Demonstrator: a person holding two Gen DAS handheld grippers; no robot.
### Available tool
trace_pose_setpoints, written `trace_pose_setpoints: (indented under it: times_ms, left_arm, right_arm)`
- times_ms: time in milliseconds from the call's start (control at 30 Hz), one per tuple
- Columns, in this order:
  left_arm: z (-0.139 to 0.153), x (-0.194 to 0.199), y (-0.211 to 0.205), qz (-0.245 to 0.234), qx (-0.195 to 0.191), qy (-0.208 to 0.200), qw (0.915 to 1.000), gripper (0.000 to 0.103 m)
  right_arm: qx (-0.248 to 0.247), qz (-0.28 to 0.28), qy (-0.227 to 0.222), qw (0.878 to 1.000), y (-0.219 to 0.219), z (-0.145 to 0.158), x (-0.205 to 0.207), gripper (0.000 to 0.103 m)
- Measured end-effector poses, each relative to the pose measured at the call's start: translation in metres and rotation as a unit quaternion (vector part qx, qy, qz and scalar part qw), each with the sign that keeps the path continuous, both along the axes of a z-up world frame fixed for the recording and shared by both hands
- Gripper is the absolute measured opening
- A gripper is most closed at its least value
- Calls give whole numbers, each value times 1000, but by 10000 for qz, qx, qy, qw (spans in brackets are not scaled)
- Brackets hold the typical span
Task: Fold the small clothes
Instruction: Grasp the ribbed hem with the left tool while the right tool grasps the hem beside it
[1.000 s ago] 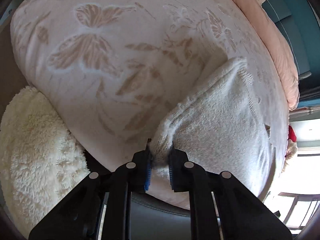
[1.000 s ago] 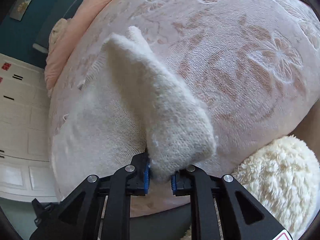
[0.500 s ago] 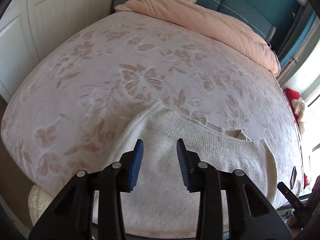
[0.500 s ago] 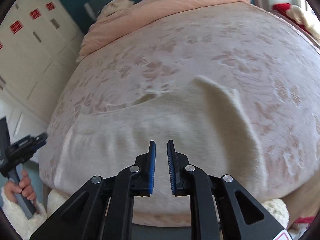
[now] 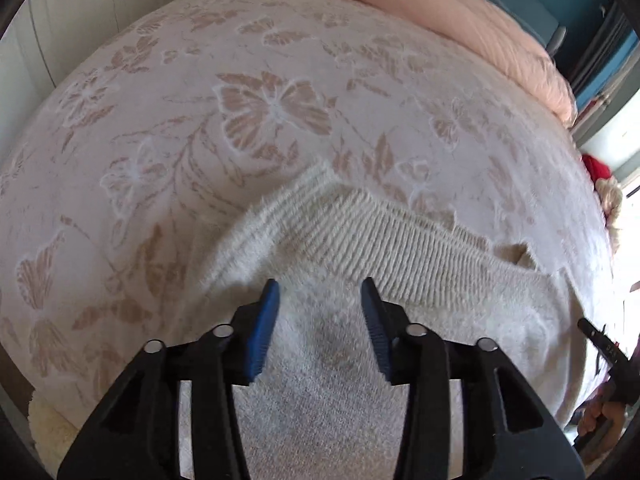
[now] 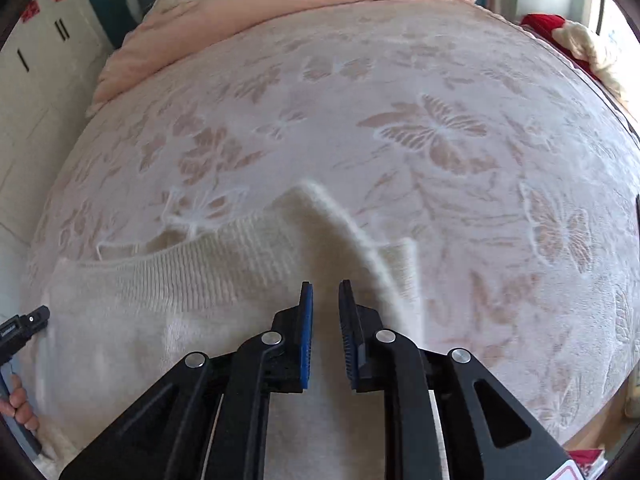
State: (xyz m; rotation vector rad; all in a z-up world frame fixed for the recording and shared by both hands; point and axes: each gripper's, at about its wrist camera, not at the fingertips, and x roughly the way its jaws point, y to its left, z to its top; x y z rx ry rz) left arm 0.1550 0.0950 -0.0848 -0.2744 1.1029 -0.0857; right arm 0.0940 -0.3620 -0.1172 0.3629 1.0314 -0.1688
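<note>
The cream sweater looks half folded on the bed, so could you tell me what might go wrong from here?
1. Both the left gripper and right gripper are open, so the cream sweater lies loose and its raised fold may slump.
2. Closing the fingers low could pinch the butterfly bedspread too.

a cream knitted sweater [image 5: 400, 280] of fuzzy, matt wool-like yarn, with a coarse ribbed band along one edge and a finer, softer knit across the body. it lies on a plush, velvety bedspread [image 5: 200, 120] in pale pink, with raised butterfly and leaf shapes in a slightly darker tan. a smooth, matt peach duvet [image 5: 460, 12] has soft folds. the left gripper [image 5: 318, 320] and right gripper [image 6: 324, 328] are matt black plastic with shiny round metal bolts and ridged blue rubbery pads [image 6: 306, 332].
</note>
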Motion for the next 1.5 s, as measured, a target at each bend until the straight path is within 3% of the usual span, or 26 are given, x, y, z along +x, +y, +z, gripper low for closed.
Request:
trace_pose_setpoints:
  times_ms: [33, 67, 100, 167, 233, 267, 300, 367, 433, 467, 533, 600, 667, 733, 767, 833, 867, 933, 967, 1000, 1100, 1233, 1300, 1333, 1433, 1500]
  left_arm:
    - [6, 4, 6, 180, -23, -154, 9997, 65]
    - [9, 9, 12, 319, 7, -284, 9991, 68]
    - [8, 18, 14, 384, 143, -298, 9987, 70]
    - [-7, 39, 16, 388, 334, 6, 9987, 78]
    - [-34, 55, 19, 502, 334, 578, 9965, 74]
    - [-42, 57, 20, 533, 247, 737, 9955, 61]
    - [-39, 56, 20, 535, 249, 668, 9960, 49]
    - [-26, 55, 20, 394, 356, 437, 9976, 7]
    - [-21, 56, 28, 490, 374, 398, 9973, 7]
    - [-22, 57, 32, 580, 603, 382, 9958, 1]
    - [-39, 65, 39, 700, 986, 582, 9910, 0]
    - [-55, 68, 46, 758, 817, 861, 9900, 0]
    - [-37, 61, 48, 796, 665, 635, 9926, 1]
    - [-13, 48, 48, 724, 254, 351, 9964, 2]
    - [-3, 42, 45, 639, 90, 225, 9977, 8]
    - [7, 35, 34, 409, 5, 119, 9991, 47]
    - [5, 34, 27, 363, 56, 138, 9992, 78]
    - [-9, 40, 16, 275, 174, 235, 9992, 82]
    - [-20, 45, 12, 267, 250, 360, 9987, 77]
    - [-33, 49, 10, 247, 233, 509, 9981, 53]
    - [-42, 53, 10, 333, 47, 599, 9976, 12]
    - [-33, 54, 23, 509, 162, 475, 9974, 9]
    - [-49, 57, 27, 529, 302, 663, 9959, 10]
    - [-54, 58, 27, 507, 377, 668, 9958, 10]
    - [-51, 58, 17, 398, 683, 588, 9951, 10]
    - [-44, 56, 17, 390, 611, 583, 9957, 11]
  right_arm:
    - [67, -89, -32, 9999, -12, 4, -1, 38]
    - [70, -158, -28, 9998, -19, 6, 1, 60]
    - [12, -208, -59, 9998, -23, 6, 3, 72]
    - [-12, -154, -47, 9999, -22, -2, 16, 73]
    - [12, -104, 253, 9996, -15, -22, 35, 65]
    - [40, -22, 393, 9992, -10, -30, 41, 27]
    - [41, 42, 408, 9992, -3, -30, 45, 14]
    - [166, -75, -87, 9998, -1, -10, 39, 12]
    - [277, -257, -476, 9981, -11, 9, 30, 11]
    - [324, -358, -553, 9973, -20, 8, 28, 11]
    - [331, -590, -41, 9977, -41, -24, 34, 11]
    - [456, -523, 555, 9960, -47, -62, 42, 12]
    - [327, -480, 247, 9980, -36, -35, 41, 24]
    - [212, -507, -61, 9985, -27, -13, 32, 25]
    - [100, -516, -238, 9983, -21, -2, 25, 25]
    - [152, -508, -424, 9977, -10, 8, 14, 32]
    - [282, -469, -425, 9976, -3, 7, 11, 34]
    - [544, -396, -334, 9972, 9, -1, 5, 34]
    - [625, -340, -258, 9971, 16, -7, 2, 34]
    - [643, -312, -192, 9973, 22, -10, 0, 34]
    - [786, -187, -220, 9965, 35, -9, -9, 34]
    - [652, -29, -289, 9974, 38, -10, -11, 34]
    - [296, -67, 262, 9992, 31, -39, -1, 27]
    - [468, -129, 288, 9984, 25, -46, -1, 23]
    - [748, -369, -1, 9965, 16, -23, -9, 23]
    - [752, -463, -217, 9959, 14, -11, -17, 24]
